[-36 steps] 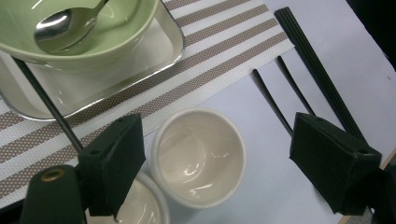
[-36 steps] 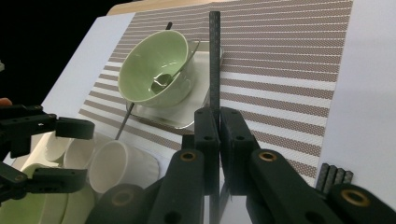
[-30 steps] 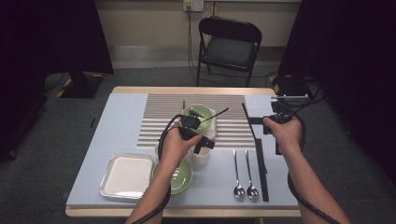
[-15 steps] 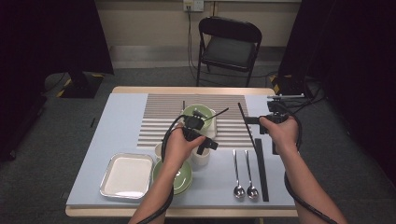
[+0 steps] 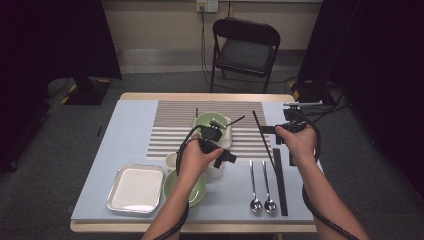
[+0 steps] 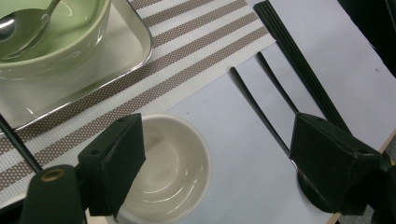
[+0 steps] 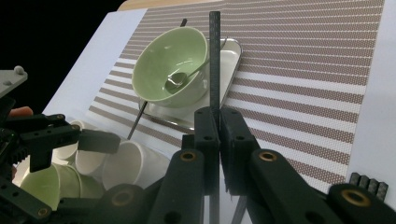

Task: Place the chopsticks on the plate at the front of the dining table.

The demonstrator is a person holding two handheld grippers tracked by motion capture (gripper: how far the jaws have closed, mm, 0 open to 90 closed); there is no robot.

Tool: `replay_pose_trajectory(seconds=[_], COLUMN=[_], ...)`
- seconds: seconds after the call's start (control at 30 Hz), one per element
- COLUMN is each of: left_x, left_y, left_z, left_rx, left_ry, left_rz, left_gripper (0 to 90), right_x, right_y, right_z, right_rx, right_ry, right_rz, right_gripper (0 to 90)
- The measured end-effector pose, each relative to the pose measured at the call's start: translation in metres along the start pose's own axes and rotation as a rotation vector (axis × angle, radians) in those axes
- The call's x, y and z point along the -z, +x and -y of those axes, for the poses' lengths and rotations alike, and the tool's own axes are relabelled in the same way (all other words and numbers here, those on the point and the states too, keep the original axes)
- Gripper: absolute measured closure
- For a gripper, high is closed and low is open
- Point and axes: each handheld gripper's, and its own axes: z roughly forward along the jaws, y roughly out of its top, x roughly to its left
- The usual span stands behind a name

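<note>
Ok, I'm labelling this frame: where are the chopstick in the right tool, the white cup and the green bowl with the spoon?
chopstick (image 7: pixel 214 56), right gripper view, on its shaft above the jaws.
white cup (image 6: pixel 170 163), left gripper view, on its inner wall.
green bowl (image 7: pixel 159 60), right gripper view, on its inside wall.

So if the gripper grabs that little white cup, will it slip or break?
It might slip: the white cup looks glossy and smooth, with light glinting off its inside. It looks like glazed ceramic, so probably breakable if dropped. It stands upright on the flat table between the open jaws of the left gripper, so it likely won't tip or roll by itself.
</note>
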Motion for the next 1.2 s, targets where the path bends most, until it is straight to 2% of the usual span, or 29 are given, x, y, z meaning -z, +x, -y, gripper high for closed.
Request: replay_pose_trajectory(seconds=[0.27, 0.47, 0.5, 0.67, 0.73, 1.2], left_x=[-0.007, -0.009, -0.010, -0.012, -0.013, -0.016], left_y=[-0.006, -0.011, -0.012, -0.014, -0.016, -0.019], left_z=[0.000, -0.002, -0.002, -0.004, -0.004, -0.006], left_rx=[0.002, -0.012, -0.001, -0.015, -0.006, -0.005], left_ry=[0.006, 0.012, 0.005, 0.011, 0.005, 0.003], left_rz=[0.009, 0.020, 0.022, 0.032, 0.034, 0.048], left_gripper=[17.7, 17.7, 17.7, 17.7, 17.7, 17.7], right_x=[-0.001, -0.002, -0.002, -0.002, -0.003, -0.006], right_y=[0.000, 0.001, 0.002, 0.003, 0.003, 0.002], right_z=[0.000, 0.000, 0.000, -0.001, -0.001, 0.001], right_rx=[0.004, 0.006, 0.005, 0.004, 0.005, 0.000], right_ry=[-0.001, -0.001, -0.001, -0.004, -0.001, 0.004], right_rz=[-0.003, -0.004, -0.004, -0.006, -0.007, -0.005], right_gripper=[86.5, 86.5, 86.5, 86.5, 86.5, 86.5])
